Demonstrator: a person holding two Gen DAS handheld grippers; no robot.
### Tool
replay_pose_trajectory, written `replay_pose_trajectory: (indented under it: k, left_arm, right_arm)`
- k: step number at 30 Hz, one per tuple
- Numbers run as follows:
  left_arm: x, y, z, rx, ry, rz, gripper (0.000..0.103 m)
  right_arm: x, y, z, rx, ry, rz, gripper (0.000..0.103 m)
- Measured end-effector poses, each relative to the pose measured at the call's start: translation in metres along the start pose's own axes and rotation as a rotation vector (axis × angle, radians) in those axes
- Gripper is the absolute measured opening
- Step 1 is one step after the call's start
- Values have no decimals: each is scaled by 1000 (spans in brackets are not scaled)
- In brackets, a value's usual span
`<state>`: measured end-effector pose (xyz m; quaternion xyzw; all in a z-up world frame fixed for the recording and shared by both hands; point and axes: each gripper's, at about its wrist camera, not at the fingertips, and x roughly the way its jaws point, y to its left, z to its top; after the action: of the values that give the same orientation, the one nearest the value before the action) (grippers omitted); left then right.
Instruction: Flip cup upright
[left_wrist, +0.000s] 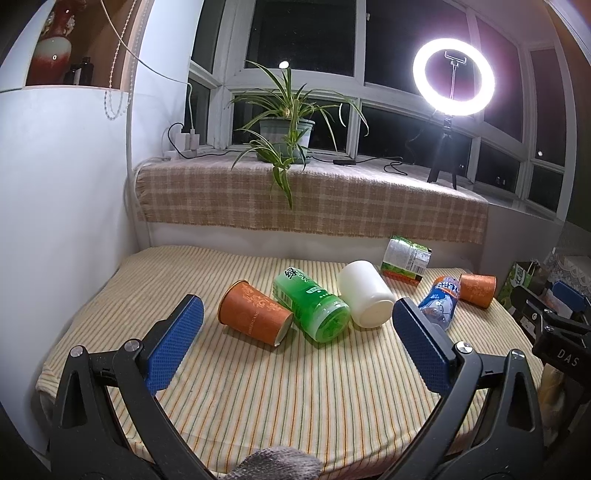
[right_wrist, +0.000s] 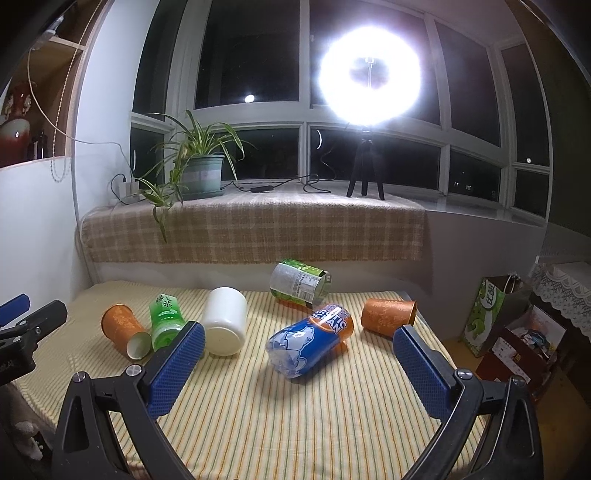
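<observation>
**Six cups on their sides, both grippers empty**

Left wrist view: the left gripper (left_wrist: 297, 326) hovers with jaws spread wide, holding nothing. Using the white cup (left_wrist: 365, 293) as landmark, the green cut-bottle cup (left_wrist: 312, 308) touches its left side, with an orange paper cup (left_wrist: 253, 314) beyond. Paper looks light and crushable; gripping mid-wall seems safest.

Right wrist view: the right gripper (right_wrist: 299, 350) is likewise spread and empty. The blue Arctic Ocean cup (right_wrist: 310, 341) lies right of the white cup (right_wrist: 225, 321); its thin plastic probably flexes. Mouths and interiors are mostly hidden.
</observation>
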<state>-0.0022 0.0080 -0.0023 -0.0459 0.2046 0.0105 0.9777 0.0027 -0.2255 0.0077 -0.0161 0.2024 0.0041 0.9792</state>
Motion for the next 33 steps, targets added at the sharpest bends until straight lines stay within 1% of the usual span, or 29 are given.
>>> replay_pose_trajectory:
  k: [15,24,33]
  left_arm:
    - [0,4,-1,-3,0,-6,103]
    - [5,2,0,7,15,-13,103]
    - [5,1,0,9,14,-16,103]
  right_arm:
    - [8,-4,1,28,36,12,103]
    - [8,-6,1,30,35,12,103]
    - [8,-6,1,33,35,7,103]
